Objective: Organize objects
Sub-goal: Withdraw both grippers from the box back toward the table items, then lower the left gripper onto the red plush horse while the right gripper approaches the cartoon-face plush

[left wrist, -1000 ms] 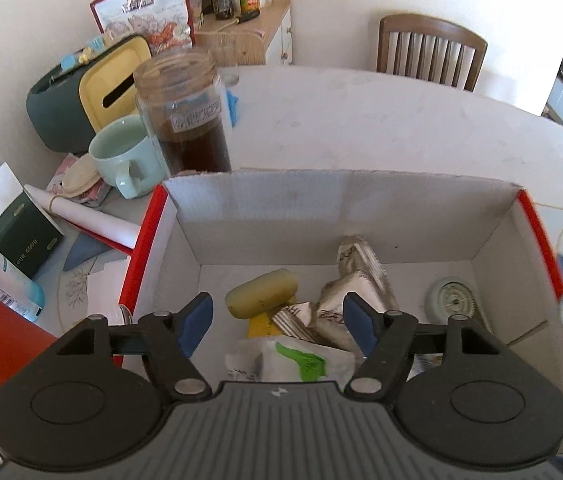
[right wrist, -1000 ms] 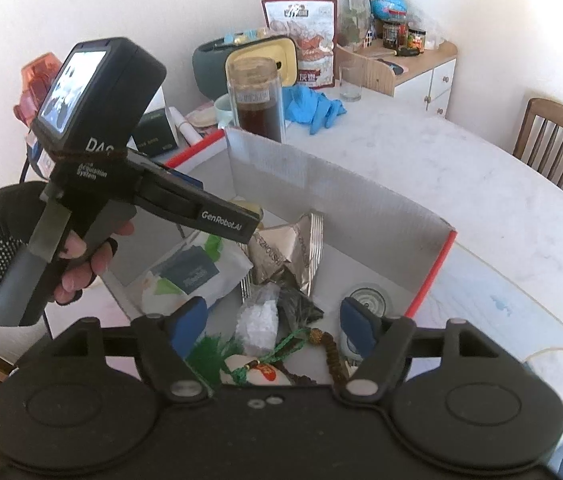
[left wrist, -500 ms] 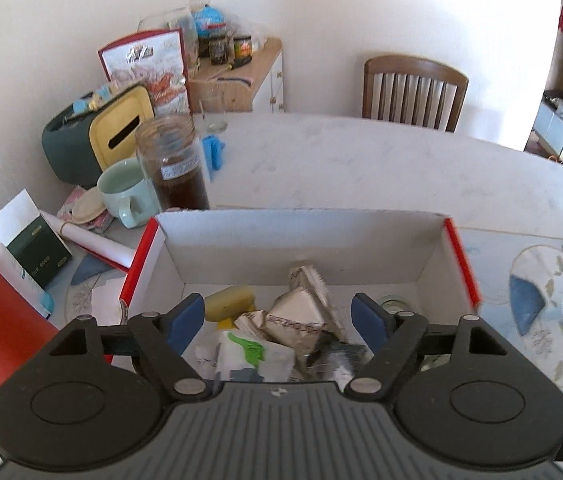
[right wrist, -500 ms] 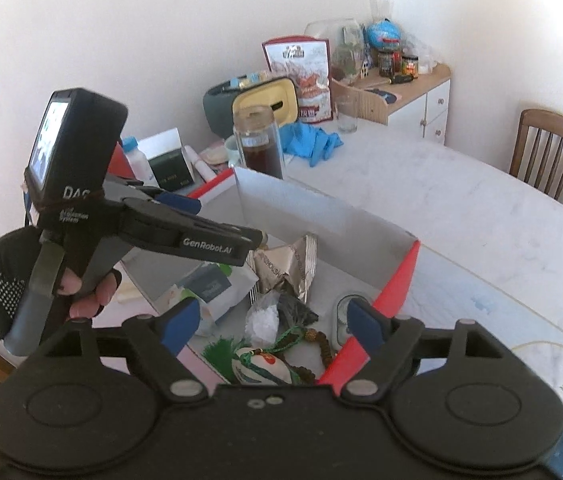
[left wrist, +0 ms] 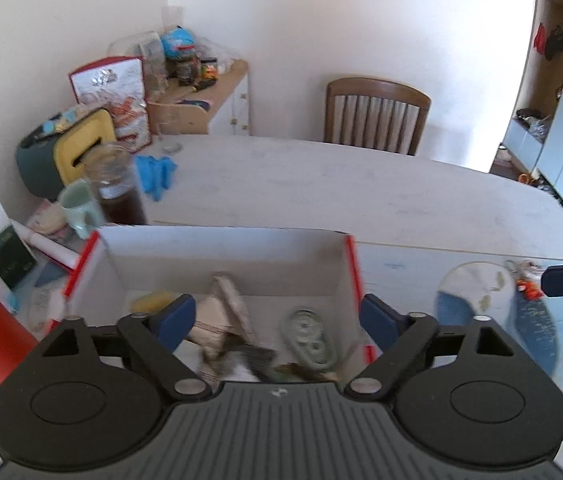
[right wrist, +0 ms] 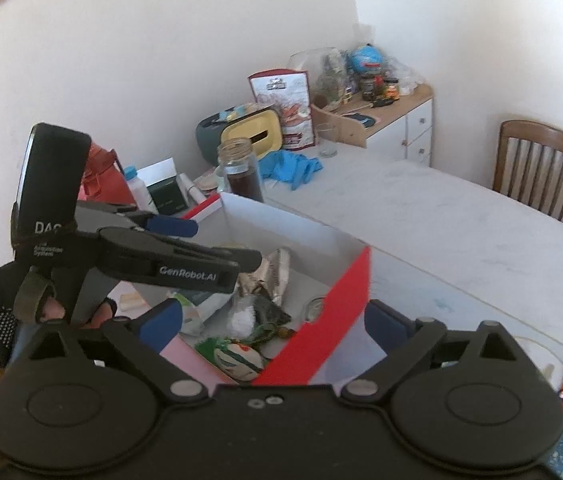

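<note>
Hovering both tongs wide and empty, left gripper and right gripper, I judge the light, crushable box beneath them best gripped by its stiff red-edged wall.

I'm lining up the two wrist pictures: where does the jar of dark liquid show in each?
Left wrist: the jar stands at mid-left, just behind the box's far-left corner, beside the pale green mug.
Right wrist: the jar stands left of centre in the upper half, behind the box's far corner.
Shared landmark: the blue gloves, right of the jar.
</note>
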{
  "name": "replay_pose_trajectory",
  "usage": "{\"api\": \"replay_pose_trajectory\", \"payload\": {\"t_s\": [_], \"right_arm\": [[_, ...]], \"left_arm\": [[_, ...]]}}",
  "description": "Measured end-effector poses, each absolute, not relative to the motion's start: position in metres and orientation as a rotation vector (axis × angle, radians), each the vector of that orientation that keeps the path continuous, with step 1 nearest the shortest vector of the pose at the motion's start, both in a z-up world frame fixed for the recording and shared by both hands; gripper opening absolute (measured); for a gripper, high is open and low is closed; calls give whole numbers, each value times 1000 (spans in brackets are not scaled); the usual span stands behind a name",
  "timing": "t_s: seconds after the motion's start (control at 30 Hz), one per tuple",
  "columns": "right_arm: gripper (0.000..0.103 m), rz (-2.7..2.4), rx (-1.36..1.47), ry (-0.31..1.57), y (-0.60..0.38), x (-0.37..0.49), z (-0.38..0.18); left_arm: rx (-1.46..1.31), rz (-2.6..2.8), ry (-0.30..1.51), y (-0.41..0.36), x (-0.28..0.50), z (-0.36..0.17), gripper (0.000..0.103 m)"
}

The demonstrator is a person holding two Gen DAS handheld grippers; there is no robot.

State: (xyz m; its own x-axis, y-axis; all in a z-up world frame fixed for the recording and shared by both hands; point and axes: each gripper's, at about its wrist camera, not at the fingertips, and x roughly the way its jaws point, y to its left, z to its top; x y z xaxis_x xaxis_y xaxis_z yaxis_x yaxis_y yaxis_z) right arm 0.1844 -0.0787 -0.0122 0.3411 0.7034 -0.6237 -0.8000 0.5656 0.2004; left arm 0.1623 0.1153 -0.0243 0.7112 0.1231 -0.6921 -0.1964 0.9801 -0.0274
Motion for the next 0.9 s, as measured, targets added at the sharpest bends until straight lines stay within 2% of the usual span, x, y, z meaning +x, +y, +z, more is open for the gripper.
{"api": "replay_pose_trajectory", "payload": {"t_s": [0.1,0.27,0.9], "right_arm": [[98,967,-146,725,-96,189,-10],[98,930,-135,723,-128,199,-10],[98,752,-100,779,-261,251,-40]], "left_arm": [[-129,161,754,101,167,-21,99],[-135,120,745,72,177,-20,103],[-124,-26,758,-46,230,-43,103]]}}
